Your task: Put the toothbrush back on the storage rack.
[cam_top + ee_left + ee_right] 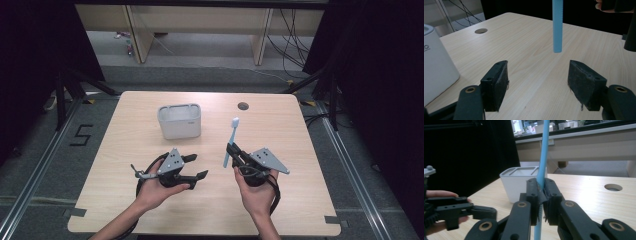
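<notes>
A pale wooden surface (150, 210) with a round cable hole (243, 106) near its far edge carries a white compartmented holder (179, 120), which stands behind the two grippers, left of the hole and apart from both. No object lies between the grippers and the holder.

The left gripper (198, 166), in the person's left hand (159, 186), points right across the surface with its jaws spread wide and nothing between them; in the left gripper view the bare wood shows through the gap.

The right gripper (541, 195), in the right hand (257, 191), has its jaws fully closed on the handle of a light blue toothbrush (230, 141). The brush stands nearly upright, white bristle head at the top, its lower end hanging clear above the surface. It is right of the left gripper's open jaws and in front of the holder, to its right.
</notes>
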The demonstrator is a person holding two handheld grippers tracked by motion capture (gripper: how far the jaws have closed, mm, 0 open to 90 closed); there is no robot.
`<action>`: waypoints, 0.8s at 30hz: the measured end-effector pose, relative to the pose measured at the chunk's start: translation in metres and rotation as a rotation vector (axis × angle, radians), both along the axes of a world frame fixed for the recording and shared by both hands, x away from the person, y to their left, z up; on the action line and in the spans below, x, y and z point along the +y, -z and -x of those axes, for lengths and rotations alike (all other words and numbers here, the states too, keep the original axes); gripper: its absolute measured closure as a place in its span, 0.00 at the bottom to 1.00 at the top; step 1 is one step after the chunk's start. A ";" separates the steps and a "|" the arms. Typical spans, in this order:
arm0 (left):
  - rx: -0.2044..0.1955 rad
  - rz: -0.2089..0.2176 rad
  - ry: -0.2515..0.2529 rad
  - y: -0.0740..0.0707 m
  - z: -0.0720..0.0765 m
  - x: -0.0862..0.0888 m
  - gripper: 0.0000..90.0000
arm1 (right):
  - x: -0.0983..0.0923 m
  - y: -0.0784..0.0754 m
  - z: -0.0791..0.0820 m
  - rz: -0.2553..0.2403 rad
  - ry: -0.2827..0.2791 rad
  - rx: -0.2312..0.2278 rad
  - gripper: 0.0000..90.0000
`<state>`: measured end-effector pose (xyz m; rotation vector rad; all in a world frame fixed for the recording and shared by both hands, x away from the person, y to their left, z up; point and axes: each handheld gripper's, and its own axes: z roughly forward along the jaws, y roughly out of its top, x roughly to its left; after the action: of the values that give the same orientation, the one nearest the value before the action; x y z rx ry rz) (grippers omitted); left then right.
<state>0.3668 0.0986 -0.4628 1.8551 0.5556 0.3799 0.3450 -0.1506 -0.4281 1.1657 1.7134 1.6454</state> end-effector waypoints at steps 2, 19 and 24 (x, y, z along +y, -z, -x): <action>-0.006 -0.008 0.003 -0.002 -0.003 -0.006 0.36 | 0.002 0.000 -0.001 0.006 0.002 -0.015 0.93; -0.010 0.038 0.053 -0.023 -0.017 -0.039 0.52 | 0.017 0.001 0.000 0.023 -0.037 -0.025 0.93; -0.008 0.036 0.036 -0.022 -0.021 -0.038 0.62 | 0.019 0.001 0.001 0.034 -0.039 -0.032 0.93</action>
<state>0.3880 0.0603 -0.4403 1.8262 0.5194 0.3507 0.3441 -0.1315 -0.4294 1.0911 1.7478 1.6423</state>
